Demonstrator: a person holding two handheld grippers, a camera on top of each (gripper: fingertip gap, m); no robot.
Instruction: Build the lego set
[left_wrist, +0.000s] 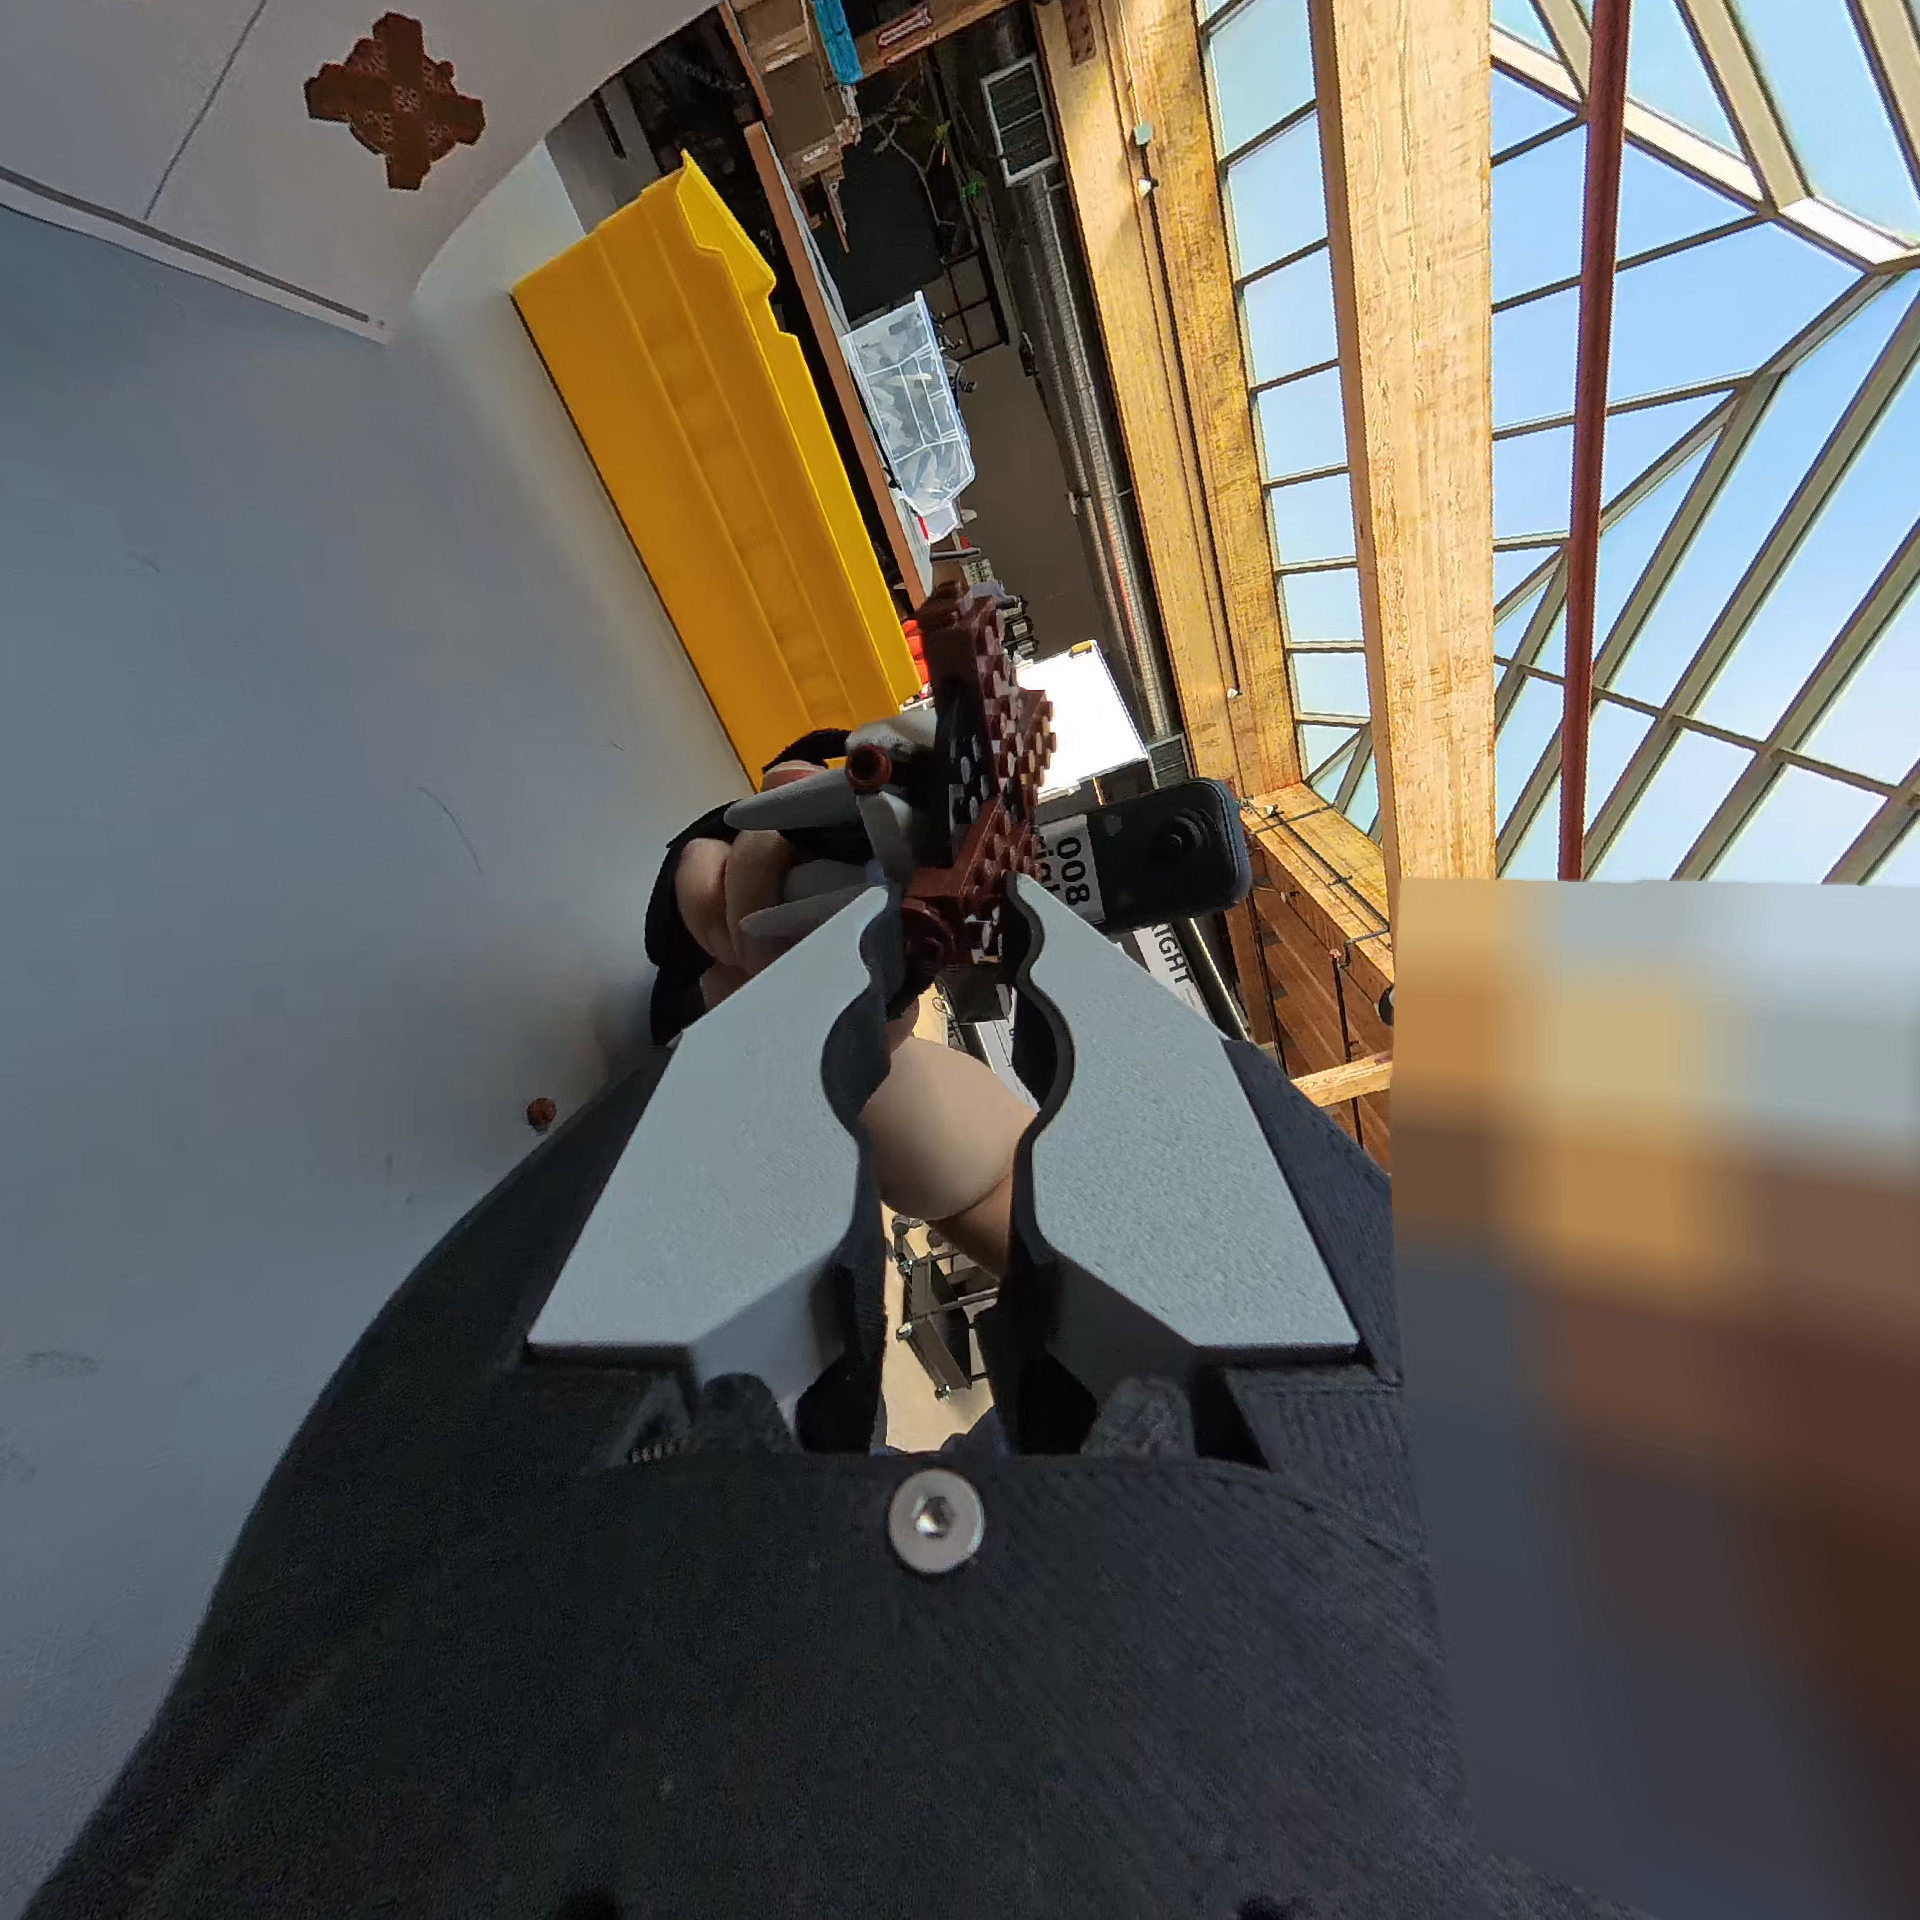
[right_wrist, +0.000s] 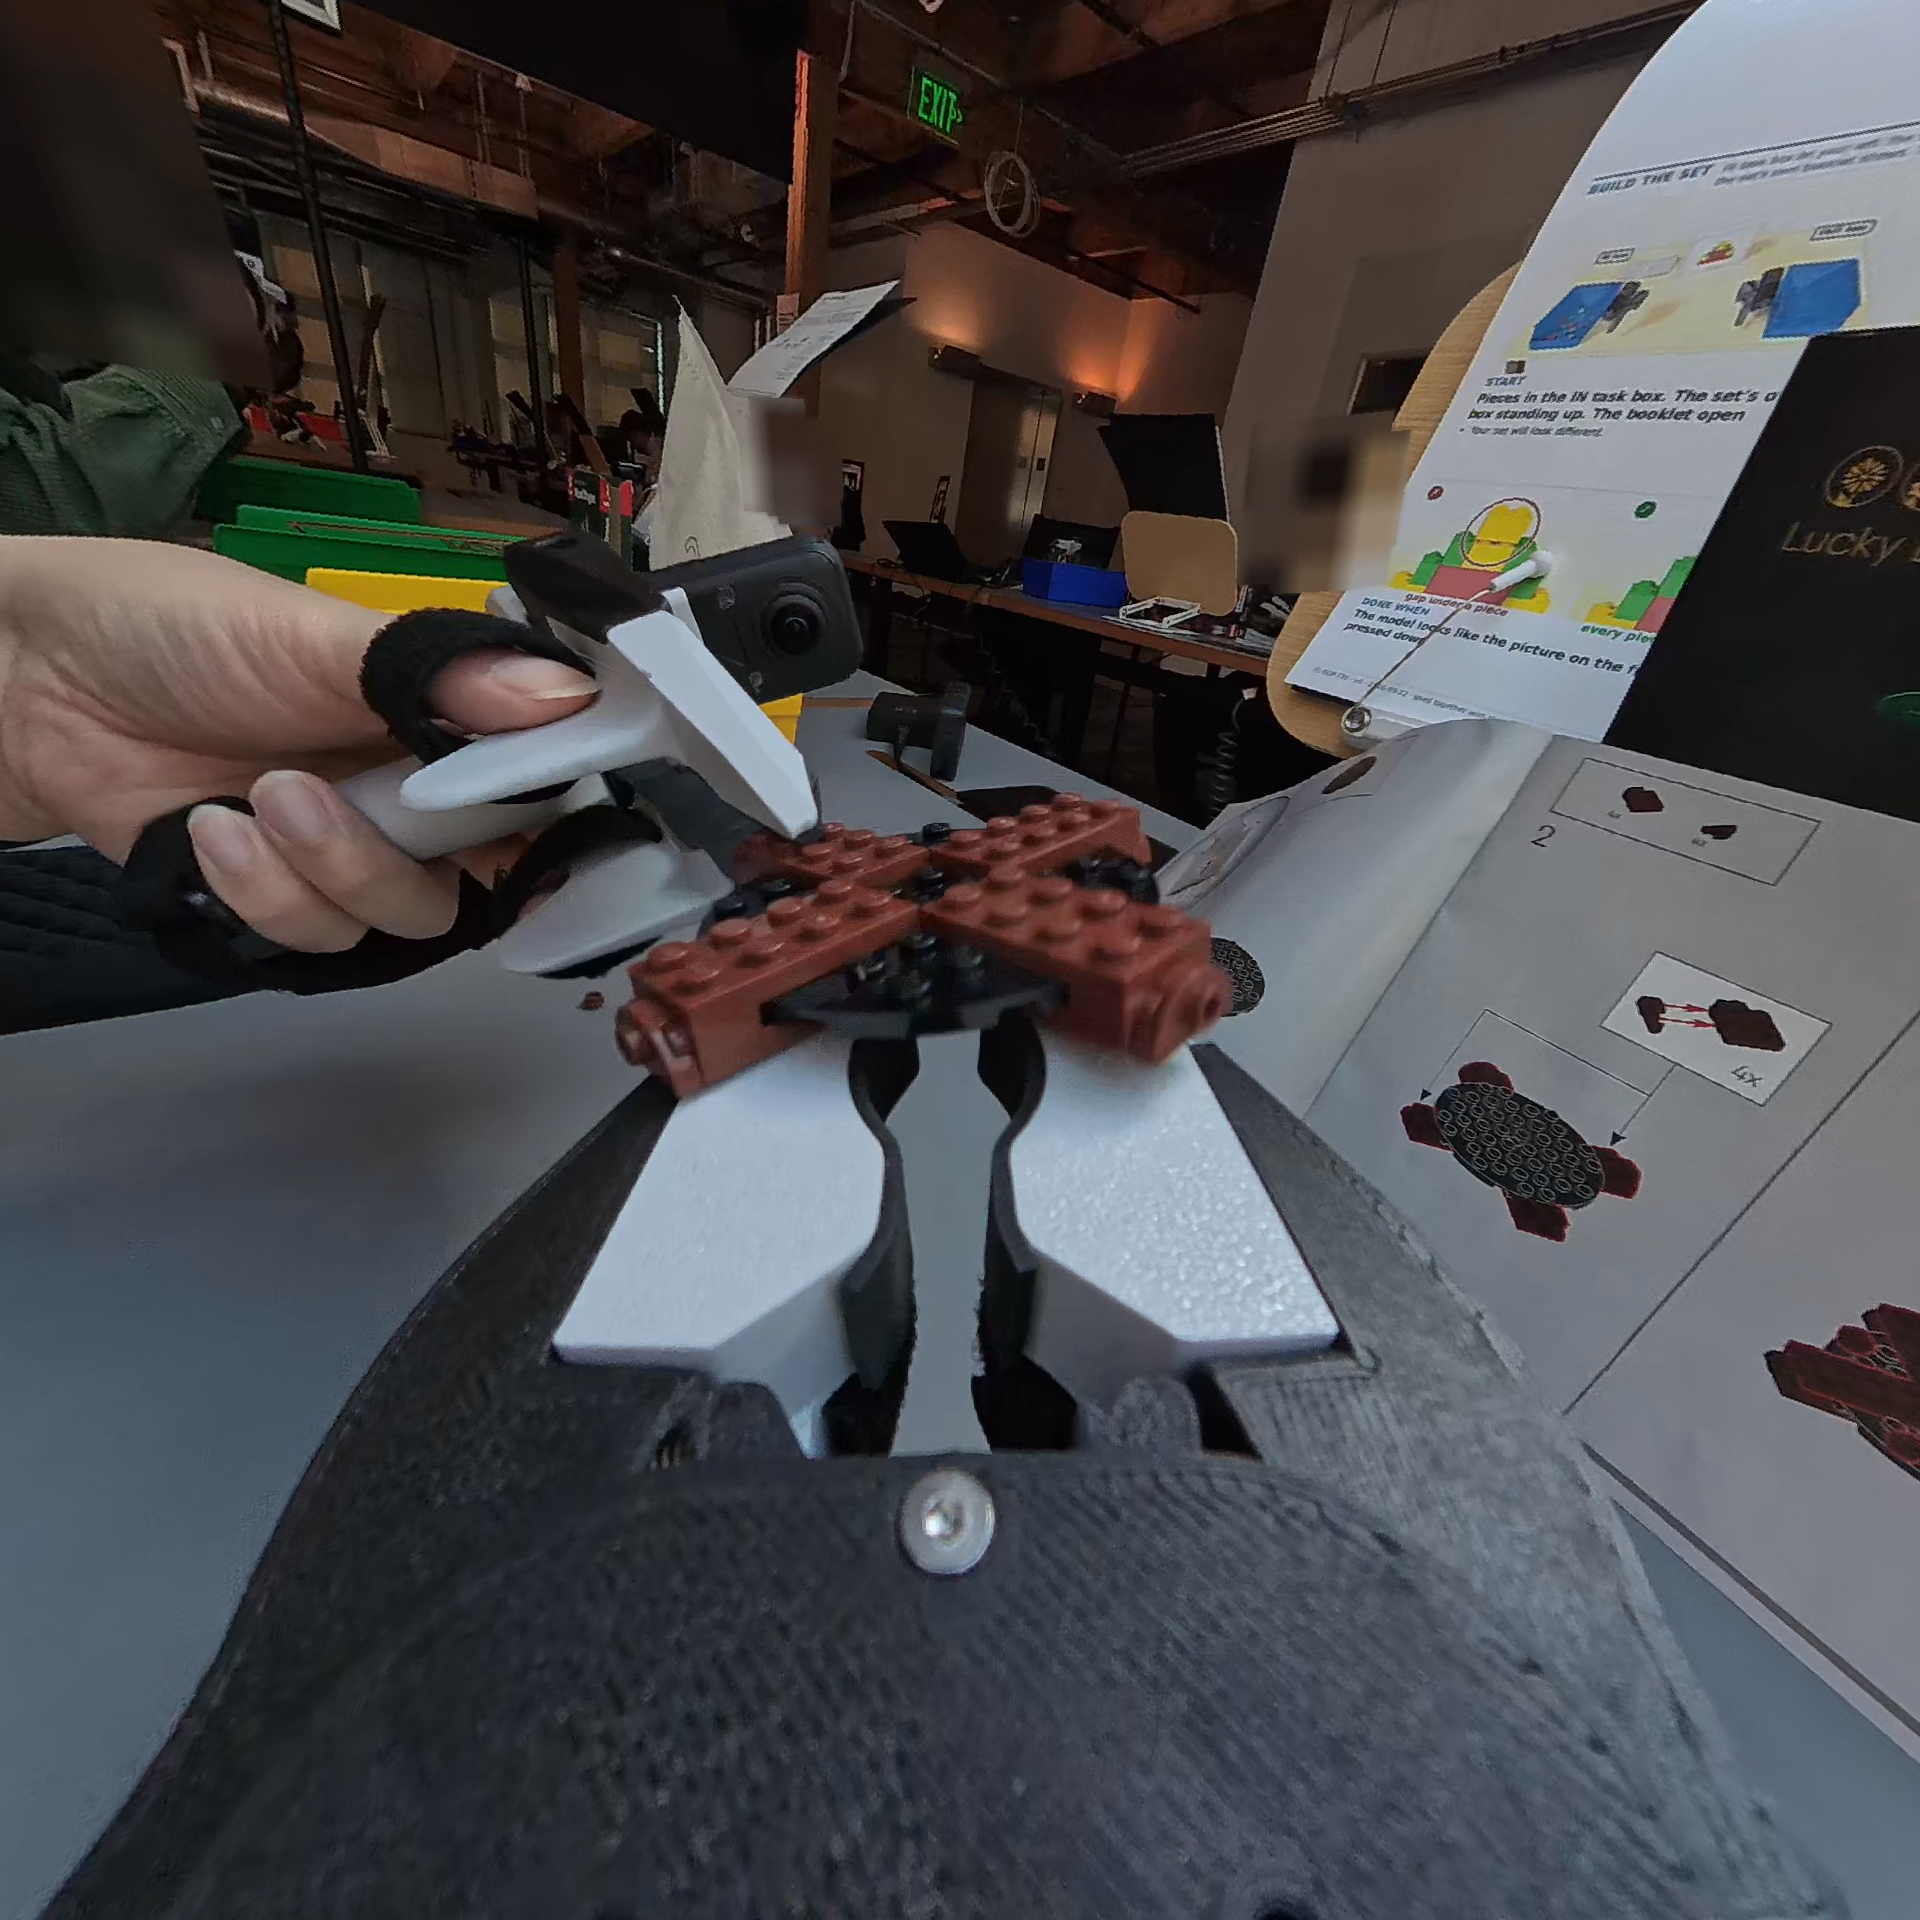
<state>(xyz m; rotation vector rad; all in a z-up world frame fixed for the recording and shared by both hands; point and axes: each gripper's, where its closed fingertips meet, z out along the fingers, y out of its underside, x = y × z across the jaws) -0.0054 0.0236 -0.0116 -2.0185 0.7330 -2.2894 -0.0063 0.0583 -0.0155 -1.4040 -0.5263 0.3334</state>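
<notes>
Model: brown cross on black disc (right_wrist: 925, 935), held above the bench (right_wrist: 260, 1143)
Right claw (right_wrist: 945, 1039): pinching the disc's rim
Left claw (right_wrist: 727, 862): clamped on one arm
Advice: judged, squeeze evenly; support underneath; check booklet (right_wrist: 1558, 987)

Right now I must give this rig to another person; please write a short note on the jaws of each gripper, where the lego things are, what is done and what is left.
Left gripper: jaws shut on the cross-shaped assembly of reddish-brown studded bricks on a round black plate, at one arm's end.
Right gripper: jaws shut on the same assembly from the other side, at the black plate's rim. It is held above the grey table.
Open instruction booklet lies to the right; a small brown round piece lies loose on the table; yellow plastic bin stands behind.
Done: four brown arms sit on the plate.
Left: the later booklet steps, apparently.
</notes>
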